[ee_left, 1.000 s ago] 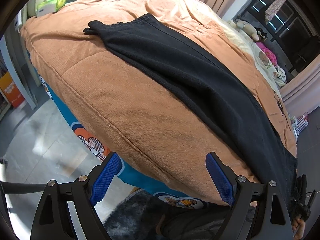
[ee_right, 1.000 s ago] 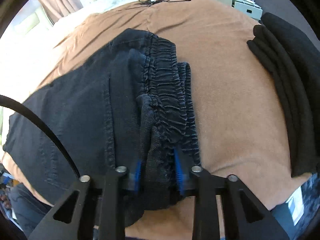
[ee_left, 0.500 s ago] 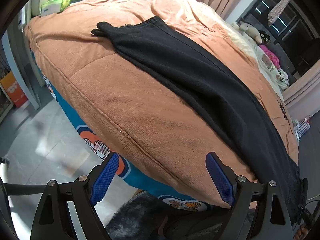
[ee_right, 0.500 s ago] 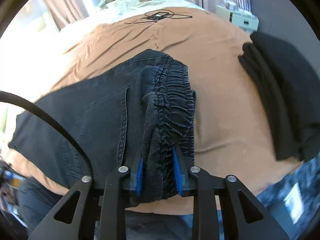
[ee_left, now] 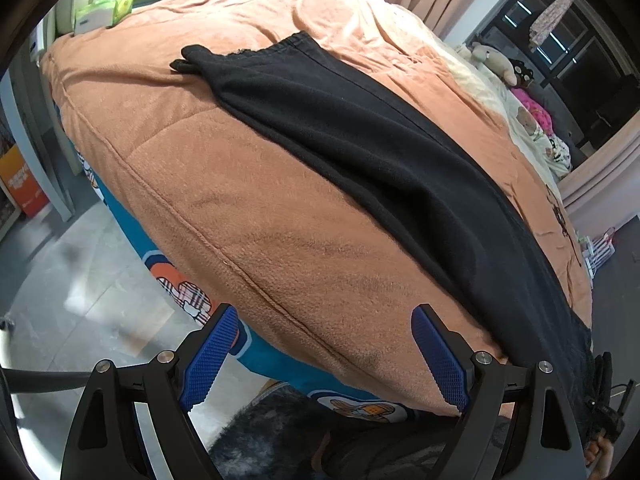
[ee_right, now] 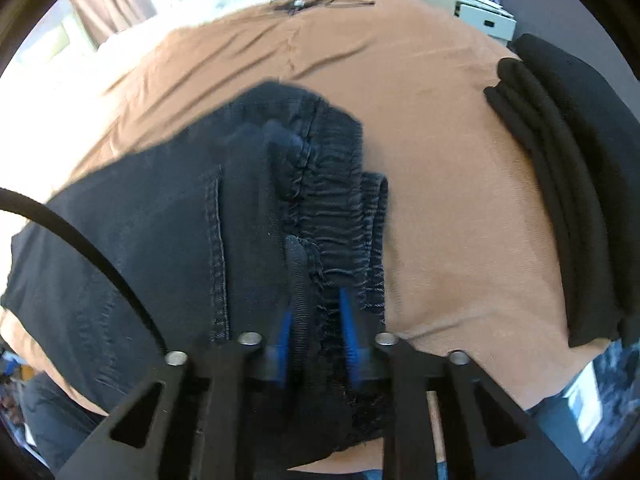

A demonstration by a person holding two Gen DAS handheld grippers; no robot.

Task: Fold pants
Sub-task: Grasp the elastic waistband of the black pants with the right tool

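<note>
Dark pants (ee_left: 360, 136) lie stretched along the orange blanket (ee_left: 248, 216) on the bed, leg ends at the far left, waist toward the right. My left gripper (ee_left: 324, 352) is open and empty at the bed's near edge, short of the pants. In the right wrist view my right gripper (ee_right: 316, 320) is shut on the elastic waistband (ee_right: 332, 216) of the pants (ee_right: 152, 240), which bunches between the blue pads.
A stack of folded black clothes (ee_right: 560, 176) lies on the blanket to the right. A tissue box (ee_left: 102, 12) sits at the far corner. Stuffed toys (ee_left: 496, 62) and a cable (ee_right: 304, 2) lie farther along the bed. Tiled floor (ee_left: 80, 288) is below.
The right gripper has lowered the waistband back toward the blanket after lifting it. The left gripper has shifted slightly along the bed edge, still open.
</note>
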